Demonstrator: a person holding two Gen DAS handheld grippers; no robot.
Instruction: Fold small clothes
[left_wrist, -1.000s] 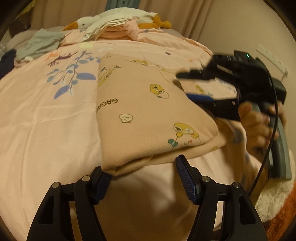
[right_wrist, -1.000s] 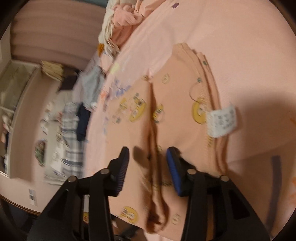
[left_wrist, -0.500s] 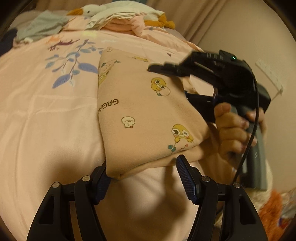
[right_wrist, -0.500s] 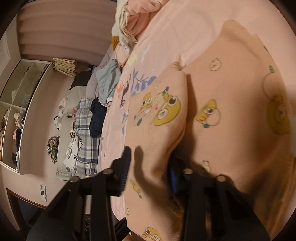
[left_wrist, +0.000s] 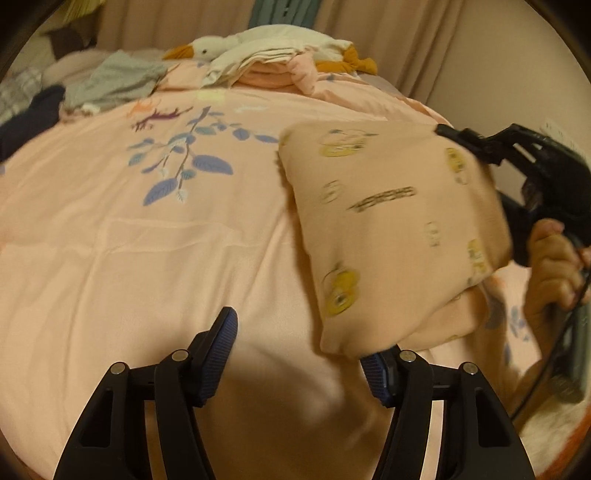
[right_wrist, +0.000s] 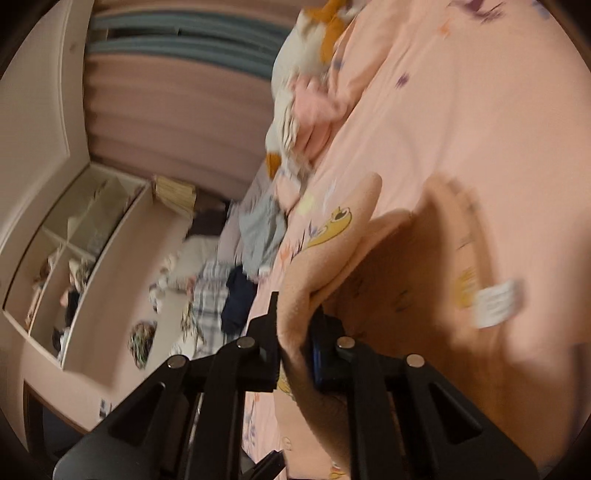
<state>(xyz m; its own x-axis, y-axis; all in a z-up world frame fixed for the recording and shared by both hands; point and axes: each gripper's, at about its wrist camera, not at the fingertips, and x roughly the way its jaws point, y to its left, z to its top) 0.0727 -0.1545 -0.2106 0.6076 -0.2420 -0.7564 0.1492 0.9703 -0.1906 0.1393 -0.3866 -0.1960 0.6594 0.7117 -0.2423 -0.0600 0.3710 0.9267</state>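
Observation:
A folded peach garment (left_wrist: 391, 229) with yellow duck prints is lifted off the pink bedspread (left_wrist: 147, 258) at the right of the left wrist view. My right gripper (right_wrist: 295, 343) is shut on its edge; the garment (right_wrist: 406, 295) hangs around its jaws, with a white label (right_wrist: 495, 302) showing. The right gripper also shows in the left wrist view (left_wrist: 517, 177), held by a hand. My left gripper (left_wrist: 299, 354) is open and empty, low over the bedspread, its right finger just under the garment's lower corner.
A stack of folded clothes (left_wrist: 273, 62) and a plush goose (left_wrist: 207, 50) lie at the far edge of the bed. Grey and dark clothes (left_wrist: 110, 81) lie at the far left. A shelf unit (right_wrist: 74, 251) stands by the wall.
My right gripper closed on the garment and lifted it up and to the right. The garment left the space between my left gripper's fingers, which stayed open.

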